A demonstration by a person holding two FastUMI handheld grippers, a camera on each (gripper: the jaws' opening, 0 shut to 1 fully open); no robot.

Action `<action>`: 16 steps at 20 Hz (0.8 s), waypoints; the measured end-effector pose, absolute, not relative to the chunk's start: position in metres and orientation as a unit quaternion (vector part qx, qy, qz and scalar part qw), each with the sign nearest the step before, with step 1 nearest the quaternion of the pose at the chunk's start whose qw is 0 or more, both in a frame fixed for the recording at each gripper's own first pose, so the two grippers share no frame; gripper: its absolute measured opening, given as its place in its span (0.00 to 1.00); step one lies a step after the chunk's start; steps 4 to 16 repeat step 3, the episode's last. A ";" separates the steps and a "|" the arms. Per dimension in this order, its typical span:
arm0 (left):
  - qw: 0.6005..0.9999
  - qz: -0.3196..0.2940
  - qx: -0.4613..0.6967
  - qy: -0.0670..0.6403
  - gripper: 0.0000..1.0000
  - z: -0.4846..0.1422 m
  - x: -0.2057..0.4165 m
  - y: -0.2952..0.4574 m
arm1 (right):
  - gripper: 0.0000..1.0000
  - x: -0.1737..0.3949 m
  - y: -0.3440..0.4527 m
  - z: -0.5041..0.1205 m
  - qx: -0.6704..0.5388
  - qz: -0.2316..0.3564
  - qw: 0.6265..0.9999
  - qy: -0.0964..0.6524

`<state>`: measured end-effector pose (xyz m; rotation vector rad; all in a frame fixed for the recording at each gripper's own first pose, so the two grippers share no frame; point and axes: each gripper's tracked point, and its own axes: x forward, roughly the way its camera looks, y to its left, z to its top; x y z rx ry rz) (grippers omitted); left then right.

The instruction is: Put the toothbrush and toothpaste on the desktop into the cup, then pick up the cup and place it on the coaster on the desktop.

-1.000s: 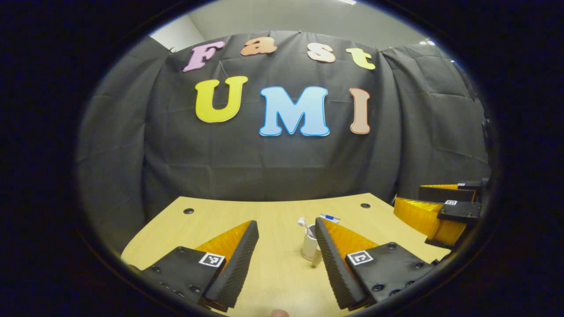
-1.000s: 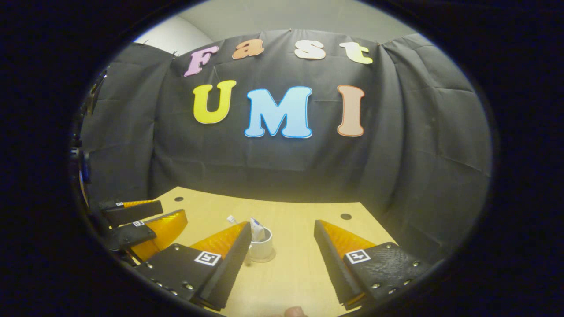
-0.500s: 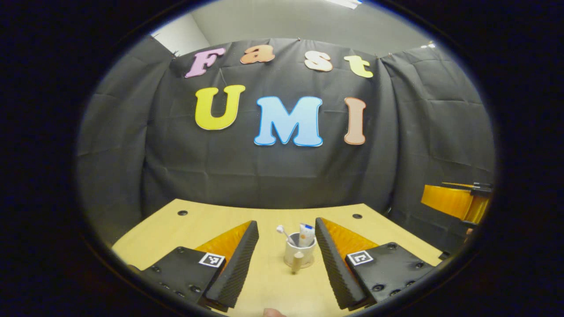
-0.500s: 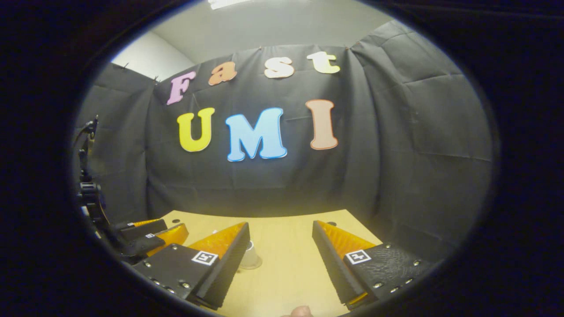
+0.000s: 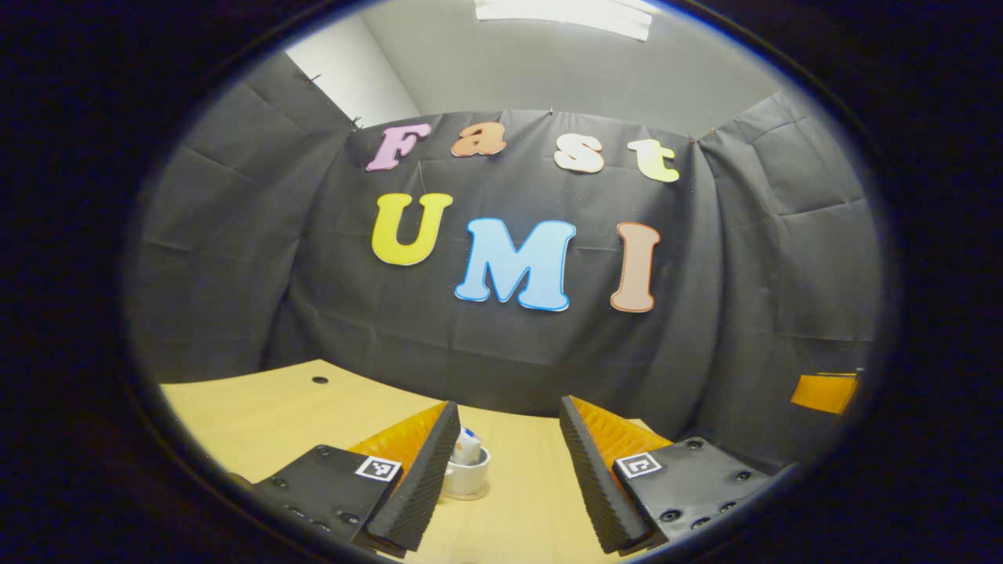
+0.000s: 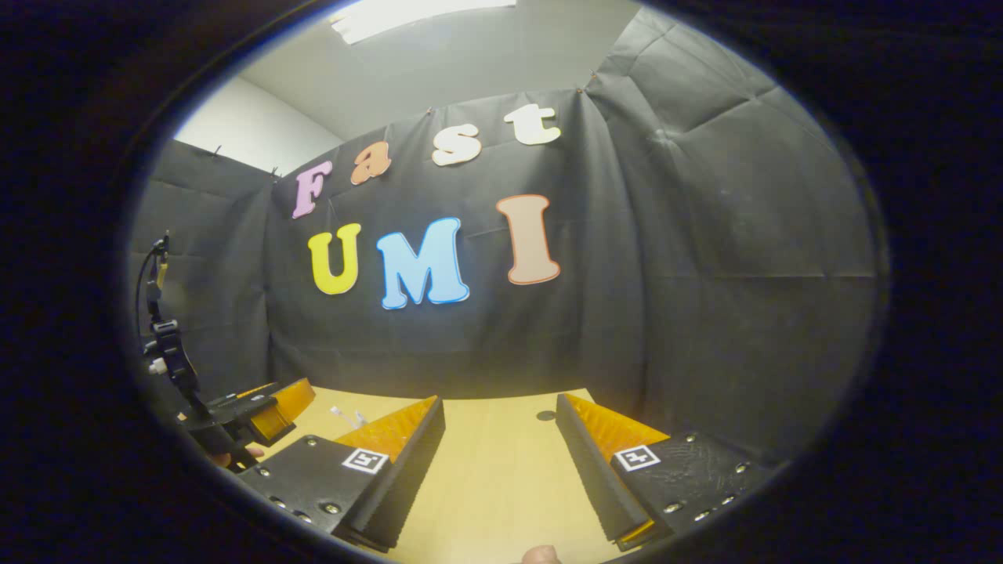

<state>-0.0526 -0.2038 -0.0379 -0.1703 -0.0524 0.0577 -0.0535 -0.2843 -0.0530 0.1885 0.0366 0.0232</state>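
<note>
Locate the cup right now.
In the left gripper view the cup stands on a round coaster on the wooden desk, low and left of centre, partly behind the left tool's own left finger, with the toothpaste sticking out of it.

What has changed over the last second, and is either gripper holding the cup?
Both grippers have pulled back and tilted up, away from the cup. In the left gripper view the cup slid from between the fingers toward the left finger. The right gripper swung aside. Unchanged: both stay open and empty, and the cup keeps standing on the desktop with the toothpaste inside.
</note>
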 end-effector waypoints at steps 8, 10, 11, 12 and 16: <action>0.996 0.028 -0.078 -0.038 0.79 -0.041 -0.055 -0.259 | 0.89 -0.053 -0.330 -0.069 0.082 0.010 0.996 0.026; 0.996 0.028 -0.078 -0.038 0.79 -0.041 -0.055 -0.259 | 0.89 -0.053 -0.330 -0.069 0.082 0.010 0.996 0.026; 0.996 0.028 -0.078 -0.038 0.79 -0.041 -0.055 -0.259 | 0.89 -0.053 -0.330 -0.069 0.082 0.010 0.996 0.026; 0.996 0.028 -0.078 -0.038 0.79 -0.041 -0.055 -0.259 | 0.89 -0.053 -0.330 -0.069 0.082 0.010 0.996 0.026; 0.996 0.028 -0.078 -0.038 0.79 -0.041 -0.055 -0.259 | 0.89 -0.053 -0.330 -0.069 0.082 0.010 0.996 0.026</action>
